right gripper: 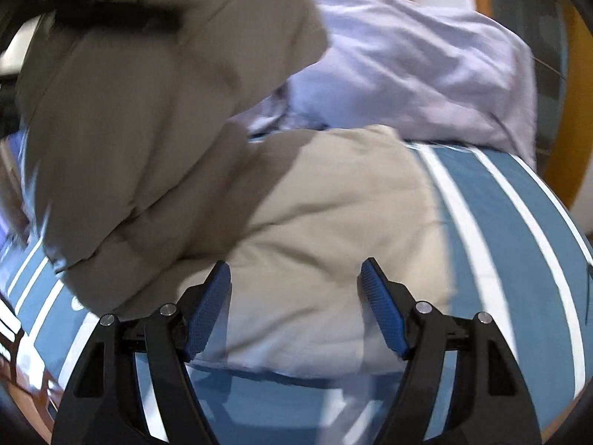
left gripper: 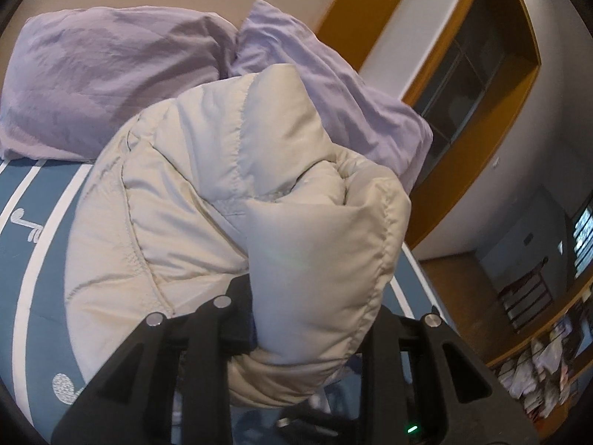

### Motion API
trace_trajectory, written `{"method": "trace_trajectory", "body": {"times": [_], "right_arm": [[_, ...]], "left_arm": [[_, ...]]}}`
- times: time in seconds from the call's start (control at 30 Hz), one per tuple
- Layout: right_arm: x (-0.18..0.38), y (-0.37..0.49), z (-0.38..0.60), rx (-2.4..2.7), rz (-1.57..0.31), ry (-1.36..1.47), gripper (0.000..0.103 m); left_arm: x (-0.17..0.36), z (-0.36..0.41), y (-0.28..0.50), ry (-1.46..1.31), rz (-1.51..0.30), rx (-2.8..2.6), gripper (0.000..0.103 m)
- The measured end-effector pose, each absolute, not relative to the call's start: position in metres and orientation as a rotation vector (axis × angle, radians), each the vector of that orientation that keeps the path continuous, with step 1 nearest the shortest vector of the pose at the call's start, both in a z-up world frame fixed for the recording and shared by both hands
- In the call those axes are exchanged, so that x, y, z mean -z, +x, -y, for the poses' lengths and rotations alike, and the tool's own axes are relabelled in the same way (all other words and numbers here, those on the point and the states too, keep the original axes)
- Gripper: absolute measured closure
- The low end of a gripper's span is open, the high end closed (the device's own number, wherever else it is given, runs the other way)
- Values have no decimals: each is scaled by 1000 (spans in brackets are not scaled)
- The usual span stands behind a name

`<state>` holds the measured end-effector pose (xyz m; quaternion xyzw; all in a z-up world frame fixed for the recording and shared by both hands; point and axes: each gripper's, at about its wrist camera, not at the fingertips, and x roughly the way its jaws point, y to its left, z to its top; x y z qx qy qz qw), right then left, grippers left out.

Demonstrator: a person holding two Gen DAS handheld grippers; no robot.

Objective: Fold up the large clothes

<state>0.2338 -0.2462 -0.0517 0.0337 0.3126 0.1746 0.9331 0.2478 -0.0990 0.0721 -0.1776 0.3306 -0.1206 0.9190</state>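
Left gripper [left gripper: 315, 319]: nearest in its own view, clamped on a thick bunched fold of the beige puffer jacket [left gripper: 229, 200]; the padding hides the fingertips, so the bite looks deep.
Right gripper [right gripper: 294, 307]: fingers spread wide with nothing between them, blue pads [right gripper: 207, 311] bare, poised just above the near edge of the jacket's flat part.
Jacket: lies on the blue bedspread [right gripper: 519, 230] with white stripes; one portion is lifted and hangs over the left of the right-wrist view, blurred.
Step in hand: probably carrying the lifted portion across for a fold.
Next move: likely lay that portion flat over the body, with the right gripper pinning or taking the near hem.
Far: two lilac pillows [left gripper: 111, 78] beyond the jacket, by the wall.
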Motion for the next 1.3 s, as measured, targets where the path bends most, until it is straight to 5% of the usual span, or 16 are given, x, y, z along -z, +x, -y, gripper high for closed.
{"method": "trace_trajectory", "body": {"times": [0.53, 0.73, 0.77, 0.83, 1.3], "right_arm": [[62, 235, 322, -184, -643, 166, 29], [55, 230, 341, -140, -630, 189, 29], [53, 229, 343, -136, -625, 192, 29], [48, 226, 344, -133, -613, 198, 29], [15, 210, 333, -157, -560, 191, 28]], "left_arm": [[-32, 182, 255, -137, -761, 236, 71], [-48, 176, 240, -113, -764, 249, 54], [-52, 174, 237, -121, -759, 262, 36], [-62, 166, 224, -174, -738, 315, 19], [-87, 63, 214, -184, -671, 39, 18]]}}
